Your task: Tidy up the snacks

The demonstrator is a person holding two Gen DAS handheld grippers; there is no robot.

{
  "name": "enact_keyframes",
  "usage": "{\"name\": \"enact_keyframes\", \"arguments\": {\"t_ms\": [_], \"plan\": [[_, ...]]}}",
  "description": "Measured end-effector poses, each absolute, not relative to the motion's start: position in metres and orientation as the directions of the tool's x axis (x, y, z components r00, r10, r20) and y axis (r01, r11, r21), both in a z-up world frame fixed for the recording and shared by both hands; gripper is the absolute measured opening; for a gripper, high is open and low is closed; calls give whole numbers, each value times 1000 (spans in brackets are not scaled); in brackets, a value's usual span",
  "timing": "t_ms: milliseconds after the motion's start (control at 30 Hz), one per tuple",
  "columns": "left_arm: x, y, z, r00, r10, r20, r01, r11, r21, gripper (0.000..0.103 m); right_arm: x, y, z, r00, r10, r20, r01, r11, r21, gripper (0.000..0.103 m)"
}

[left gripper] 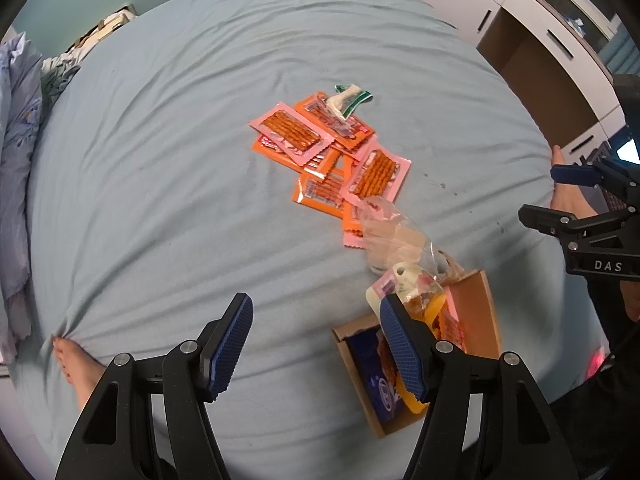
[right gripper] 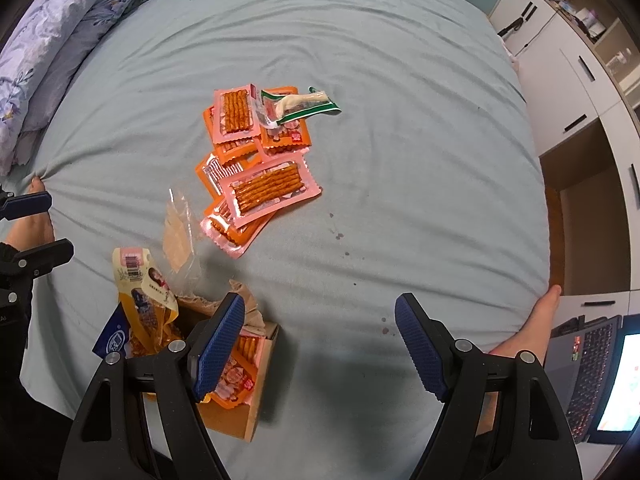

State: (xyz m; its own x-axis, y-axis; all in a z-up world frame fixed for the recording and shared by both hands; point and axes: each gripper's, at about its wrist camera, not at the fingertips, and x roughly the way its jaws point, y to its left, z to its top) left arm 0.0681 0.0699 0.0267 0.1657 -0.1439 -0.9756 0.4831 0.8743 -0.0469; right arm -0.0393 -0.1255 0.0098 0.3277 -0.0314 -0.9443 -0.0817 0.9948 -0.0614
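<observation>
You are holding both grippers above a bed covered by a light blue sheet [left gripper: 168, 168], each pointing steeply down. The left gripper [left gripper: 316, 346] is hanging near the bed's near edge with its blue pads spread wide apart and nothing between them; only bare sheet is showing in the gap. The right gripper [right gripper: 320, 346] is likewise standing spread, gripping nothing, over bare sheet near the same edge. The snack packets [right gripper: 256, 152] are lying in a loose overlapping pile near the middle of the bed: pink and orange sachets of thin brown sticks, with a white-and-green wrapper [right gripper: 298, 106] resting on the far end of the pile. A crumpled clear plastic bag [left gripper: 386, 224] is lying between the pile and a cardboard box [left gripper: 486, 308], touching the nearest packets. The box is sitting on the sheet close to the near edge, just beside the left gripper's right finger in the left wrist view and partly behind the right gripper's left finger in the right wrist view. It is already holding several orange packets, a dark blue packet [left gripper: 372, 384] and a yellow pouch [right gripper: 146, 300] that is sticking up over its rim. Your bare feet are resting on the sheet at the left and right edges. An open laptop [right gripper: 592, 380] is sitting off the bed's right side, and floral pillows [right gripper: 52, 52] are lying along the far left corner.
</observation>
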Motion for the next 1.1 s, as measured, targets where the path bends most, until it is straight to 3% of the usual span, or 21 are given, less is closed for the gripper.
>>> {"name": "enact_keyframes", "arguments": {"t_ms": [500,867,1100], "plan": [[93,64,12,174,-112,-978,458,889,-20,71,-3,-138,-3,332,-23,-943,-12,1000,-28,77],[138,68,-26,128,-71,-989,378,926,-17,71,39,-147,-37,268,-6,-963,30,1000,2,77],[180,62,-70,16,-93,-996,269,959,-85,73,54,-145,-60,238,4,-971,-7,1000,3,77]]}}
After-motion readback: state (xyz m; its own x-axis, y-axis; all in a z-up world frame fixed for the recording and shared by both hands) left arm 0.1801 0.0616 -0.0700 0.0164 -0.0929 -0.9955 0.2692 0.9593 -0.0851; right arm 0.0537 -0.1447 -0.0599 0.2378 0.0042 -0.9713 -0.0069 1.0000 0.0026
